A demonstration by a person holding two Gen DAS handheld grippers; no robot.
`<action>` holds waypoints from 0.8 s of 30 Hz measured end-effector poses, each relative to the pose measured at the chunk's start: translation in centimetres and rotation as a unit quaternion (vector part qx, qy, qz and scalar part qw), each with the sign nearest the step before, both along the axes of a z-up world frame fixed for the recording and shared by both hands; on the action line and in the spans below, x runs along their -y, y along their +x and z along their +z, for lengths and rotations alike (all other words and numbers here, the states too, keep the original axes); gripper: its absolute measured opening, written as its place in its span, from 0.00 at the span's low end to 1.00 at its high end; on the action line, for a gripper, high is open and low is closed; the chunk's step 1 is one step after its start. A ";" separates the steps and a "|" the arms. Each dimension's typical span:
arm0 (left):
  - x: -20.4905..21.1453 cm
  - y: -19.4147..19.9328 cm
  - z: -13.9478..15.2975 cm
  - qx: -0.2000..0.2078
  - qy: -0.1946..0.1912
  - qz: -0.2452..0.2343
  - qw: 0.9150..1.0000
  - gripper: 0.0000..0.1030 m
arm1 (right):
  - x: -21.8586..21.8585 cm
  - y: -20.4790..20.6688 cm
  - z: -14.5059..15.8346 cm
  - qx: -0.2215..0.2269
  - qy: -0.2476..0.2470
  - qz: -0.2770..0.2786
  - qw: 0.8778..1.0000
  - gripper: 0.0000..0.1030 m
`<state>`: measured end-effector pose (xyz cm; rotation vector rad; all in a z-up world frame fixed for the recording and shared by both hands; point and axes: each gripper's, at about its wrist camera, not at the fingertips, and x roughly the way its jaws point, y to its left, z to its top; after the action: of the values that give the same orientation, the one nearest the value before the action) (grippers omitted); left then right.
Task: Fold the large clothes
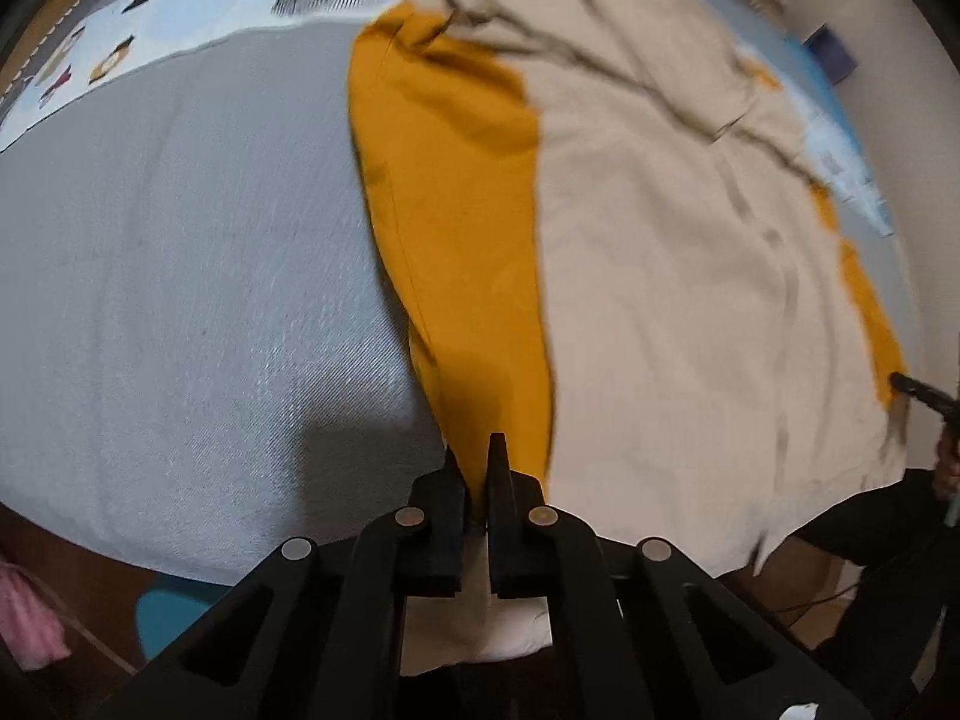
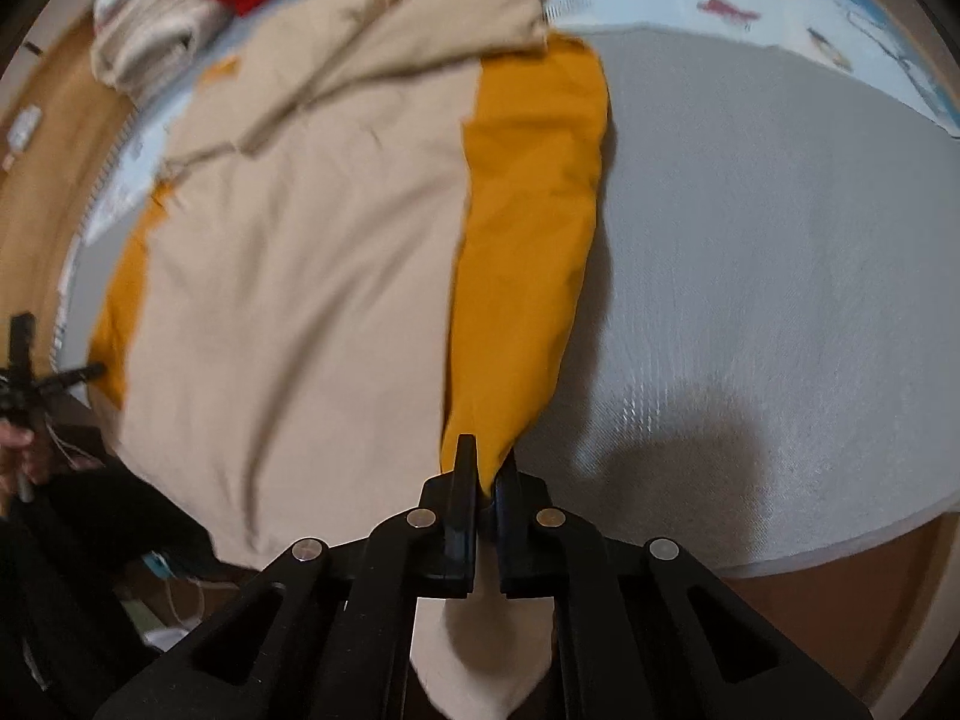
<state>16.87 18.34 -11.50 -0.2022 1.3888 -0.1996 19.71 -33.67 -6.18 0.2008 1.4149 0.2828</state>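
A large garment, beige (image 1: 660, 276) with mustard-yellow side panels (image 1: 456, 228), lies spread on a grey mat (image 1: 180, 300). My left gripper (image 1: 474, 456) is shut on its near left corner, pinching the yellow panel. My right gripper (image 2: 483, 456) is shut on the near right corner of the same garment (image 2: 300, 276), on its yellow panel (image 2: 528, 228). Each gripper shows at the edge of the other's view: the right one (image 1: 924, 396) and the left one (image 2: 36, 372). A beige flap is folded over at the garment's far end.
The mat has a pale blue printed border (image 1: 150, 18). Folded striped and red clothes (image 2: 168, 18) lie at the far left in the right wrist view. Brown floor (image 2: 42, 180) surrounds the mat. My dark-clothed legs (image 2: 90, 540) are at its near edge.
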 end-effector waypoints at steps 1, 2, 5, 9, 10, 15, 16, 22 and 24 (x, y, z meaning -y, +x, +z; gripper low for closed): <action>-0.7 0.0 0.4 0.010 -0.009 -0.001 1.000 0.03 | -0.1 -0.1 0.7 0.009 0.005 -0.004 1.000 0.04; -0.9 -0.2 1.1 0.023 -0.023 -0.002 0.999 0.03 | -0.1 -0.2 1.1 0.016 0.011 -0.008 1.000 0.04; -2.3 0.3 2.3 0.046 -0.048 0.001 0.998 0.02 | 0.4 -0.6 2.7 0.042 0.040 -0.028 0.998 0.04; -4.0 -0.9 5.0 0.078 -0.083 0.000 0.994 0.02 | 0.9 -2.2 5.3 0.076 0.062 -0.044 0.994 0.04; -4.4 -1.5 5.6 0.087 -0.091 0.001 0.992 0.02 | 1.3 -2.6 6.2 0.085 0.073 -0.053 0.992 0.04; -5.5 -2.9 8.7 0.114 -0.120 0.006 0.986 0.02 | 2.3 -4.2 9.5 0.116 0.091 -0.060 0.987 0.03; -5.3 -2.9 9.1 0.118 -0.119 0.004 0.986 0.02 | 2.8 -4.6 9.7 0.120 0.094 -0.059 0.987 0.03; -5.3 -5.4 12.4 0.131 -0.124 -0.018 0.984 0.02 | 4.1 -7.8 12.9 0.137 0.114 -0.060 0.982 0.03; -5.7 -6.5 13.2 0.131 -0.134 -0.021 0.982 0.02 | 4.8 -9.1 13.6 0.141 0.123 -0.063 0.980 0.03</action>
<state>10.33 24.03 1.74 -0.3583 1.1017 -0.4348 10.65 -38.51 7.41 0.4354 1.0800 0.3657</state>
